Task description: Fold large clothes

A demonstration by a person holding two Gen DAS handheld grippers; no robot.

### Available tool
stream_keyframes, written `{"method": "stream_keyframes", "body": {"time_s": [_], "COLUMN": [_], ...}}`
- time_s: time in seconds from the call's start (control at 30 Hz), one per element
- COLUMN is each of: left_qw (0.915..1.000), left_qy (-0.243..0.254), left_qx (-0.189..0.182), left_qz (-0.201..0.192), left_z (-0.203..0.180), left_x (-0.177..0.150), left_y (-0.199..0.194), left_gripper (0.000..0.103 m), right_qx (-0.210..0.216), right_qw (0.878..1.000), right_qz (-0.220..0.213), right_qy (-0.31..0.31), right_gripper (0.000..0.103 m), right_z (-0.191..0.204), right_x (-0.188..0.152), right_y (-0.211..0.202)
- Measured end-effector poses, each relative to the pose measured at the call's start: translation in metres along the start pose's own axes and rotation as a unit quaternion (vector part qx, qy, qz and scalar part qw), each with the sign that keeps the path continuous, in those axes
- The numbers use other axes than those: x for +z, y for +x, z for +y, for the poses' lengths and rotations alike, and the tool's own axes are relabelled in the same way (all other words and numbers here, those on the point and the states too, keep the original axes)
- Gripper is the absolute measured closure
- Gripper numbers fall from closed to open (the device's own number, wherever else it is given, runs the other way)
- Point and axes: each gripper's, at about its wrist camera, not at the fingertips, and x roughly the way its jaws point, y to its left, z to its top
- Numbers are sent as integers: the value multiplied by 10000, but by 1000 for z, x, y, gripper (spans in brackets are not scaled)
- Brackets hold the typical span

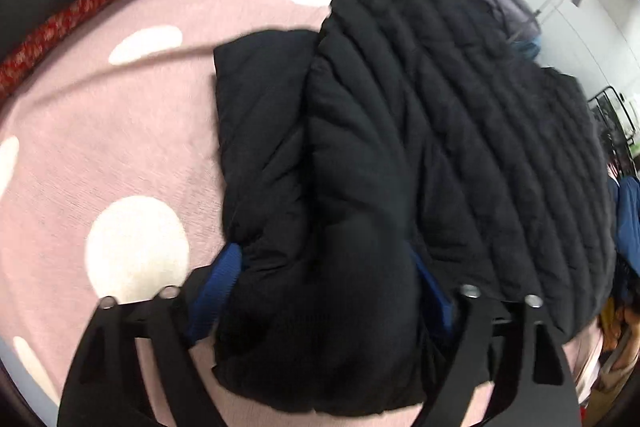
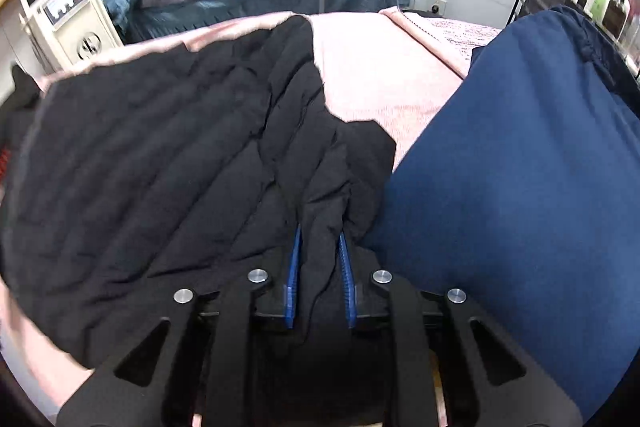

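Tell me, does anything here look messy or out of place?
Mostly the black quilted jacket itself: it lies rumpled and half-folded on the pink dotted blanket, with one sleeve sticking out sideways. A navy garment lies right against it. Nothing looks torn or spilled.

Both grippers point steeply down, each with black quilted jacket cloth between its blue pads.

The left gripper (image 1: 324, 279) stands with its jaws wide, a thick bunched fold of the jacket (image 1: 400, 131) filling the gap. The right gripper (image 2: 320, 267) has its jaws drawn narrow, pinching a thin ridge of the cloth.
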Motion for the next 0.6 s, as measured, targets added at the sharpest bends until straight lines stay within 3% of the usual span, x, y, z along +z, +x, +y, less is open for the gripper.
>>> {"method": "stream_keyframes", "body": {"time_s": [0.17, 0.3, 0.43, 0.6], "left_qw": [9996, 9975, 9919, 9885], "left_qy": [-94, -640, -1095, -1242], "left_qx": [252, -218, -620, -791], "left_qz": [-119, -210, -186, -336], "left_z": [-1, 18, 35, 43], "left_x": [-3, -13, -36, -66], "left_y": [-2, -18, -38, -59], "left_gripper": [5, 6, 6, 6], "right_qx": [-292, -75, -68, -78], "right_qw": [9993, 9994, 9986, 9984], "right_qz": [-134, -184, -393, -502], "right_qy": [-215, -281, -349, -229], "right_gripper": [78, 63, 30, 24], "right_z": [13, 8, 4, -2], "right_x": [-4, -10, -23, -41], "right_y": [-4, -26, -53, -76]}}
